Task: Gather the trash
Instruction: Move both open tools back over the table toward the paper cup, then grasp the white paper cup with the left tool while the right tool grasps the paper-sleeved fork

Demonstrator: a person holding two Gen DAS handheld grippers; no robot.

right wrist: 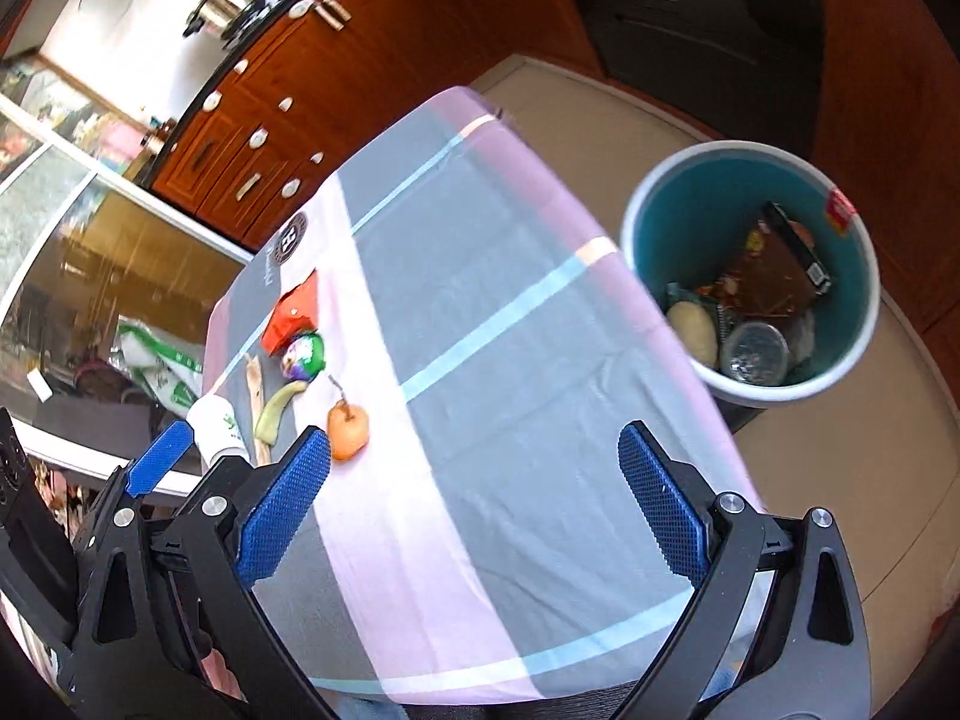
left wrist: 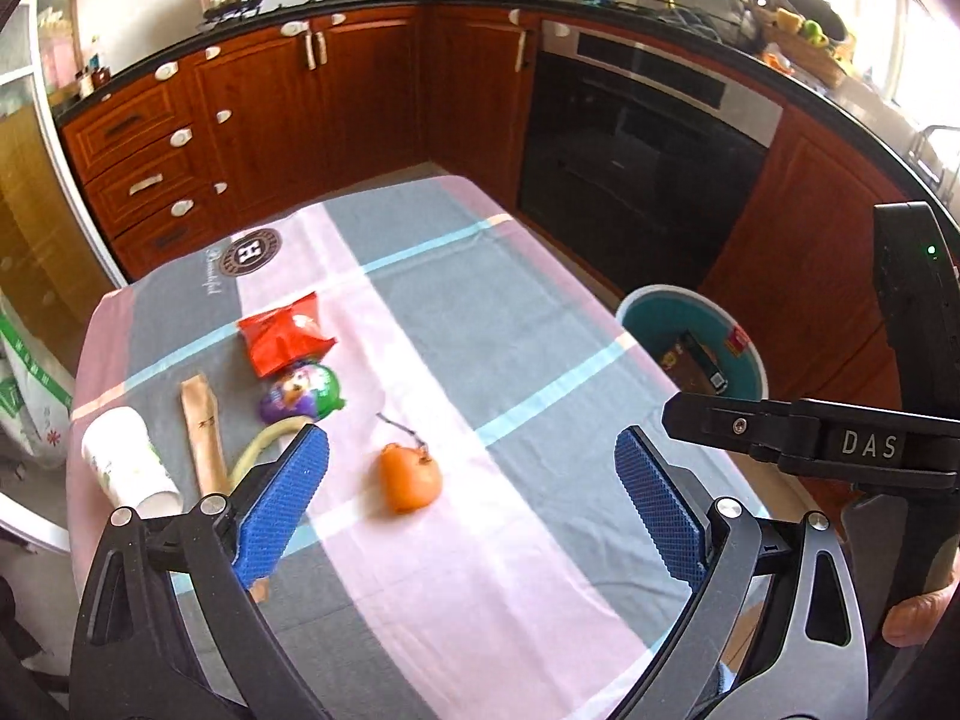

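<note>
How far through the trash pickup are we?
Partly done: the bin already holds wrappers, a lid and other scraps. In hand: nothing; left gripper and right gripper are both open. Left on the table: orange fruit, red packet, purple wrapper, peel, stick, cup.

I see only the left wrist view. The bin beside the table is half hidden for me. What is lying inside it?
Observer: In the right wrist view the bin is seen from above. It already holds a brown packet, a clear round lid and a pale potato-like lump.
Operator: Is the right tool holding anything? I see only its side.
Observer: No. The right tool is open and nothing is between its fingers.
Operator: The yellowish thing near my left finger, what is it?
Observer: It looks like a banana peel, lying between the wooden stick and the orange fruit.
</note>
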